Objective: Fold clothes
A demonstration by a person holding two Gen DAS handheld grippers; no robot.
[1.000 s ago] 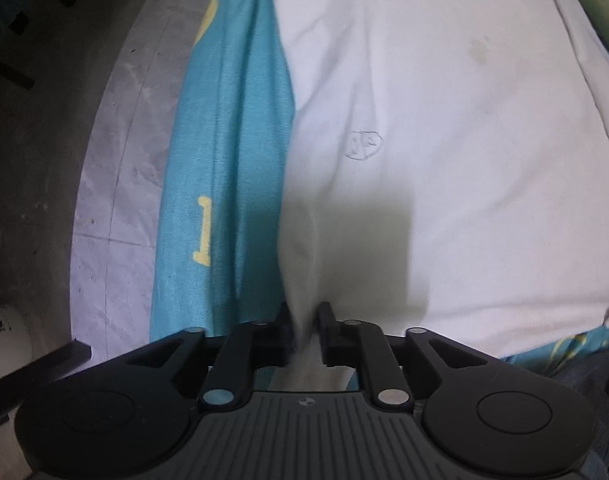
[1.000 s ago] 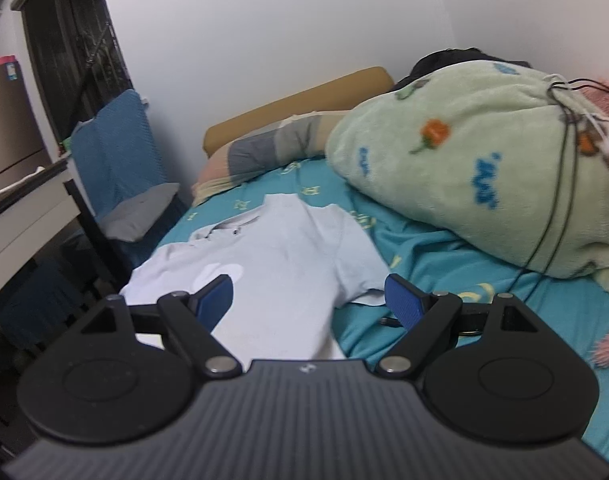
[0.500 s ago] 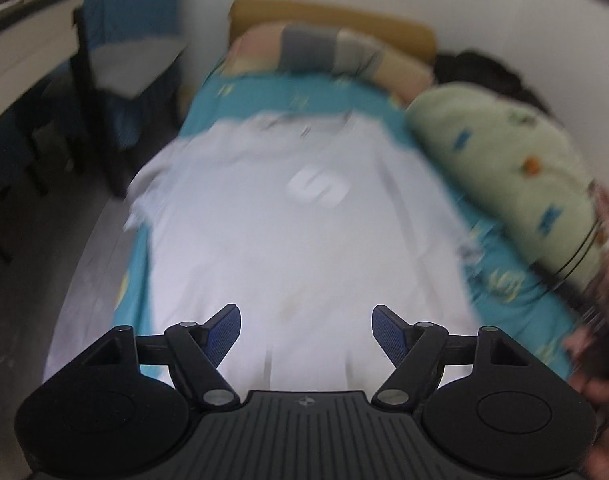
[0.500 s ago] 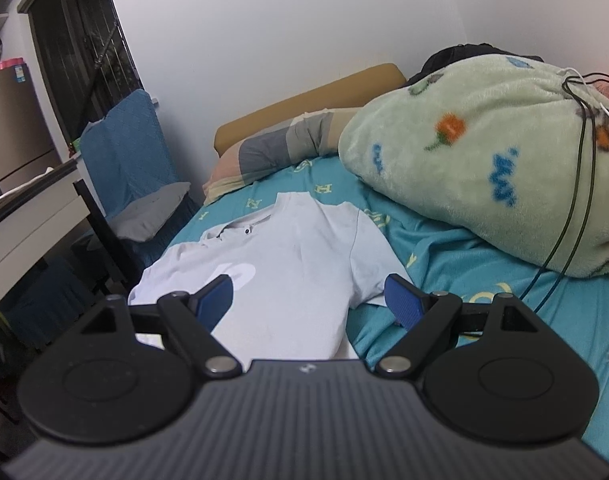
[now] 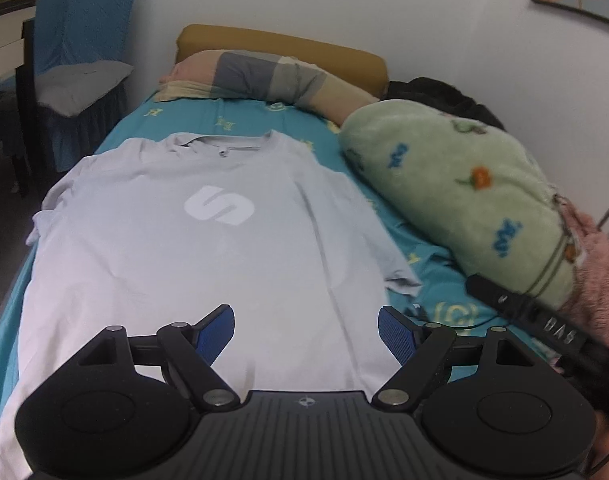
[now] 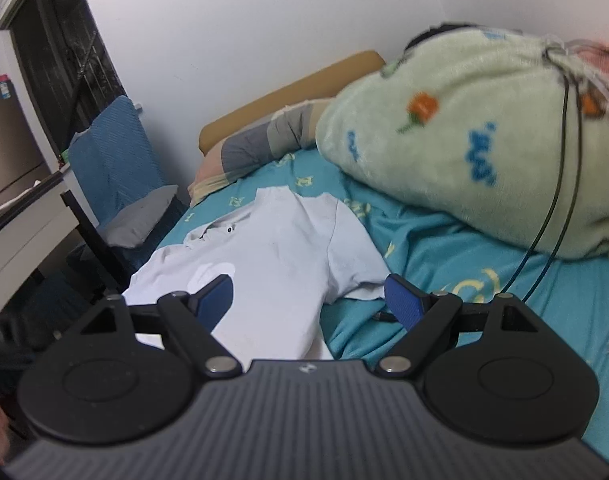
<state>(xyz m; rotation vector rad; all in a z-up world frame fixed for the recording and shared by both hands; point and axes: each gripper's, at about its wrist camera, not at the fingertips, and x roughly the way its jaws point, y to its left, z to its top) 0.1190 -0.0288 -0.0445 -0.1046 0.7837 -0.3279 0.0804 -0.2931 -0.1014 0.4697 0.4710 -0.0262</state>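
One pale grey T-shirt (image 5: 208,248) lies spread flat, front up, on the bed's teal sheet (image 5: 420,256), beside one green blanket bundle (image 5: 456,184). Two hand-held grippers: the left hand-held gripper (image 5: 306,326), clamped on the shirt's edge a second ago, now hangs wide apart and empty; the right hand-held gripper (image 6: 310,300) stays wide, empty.
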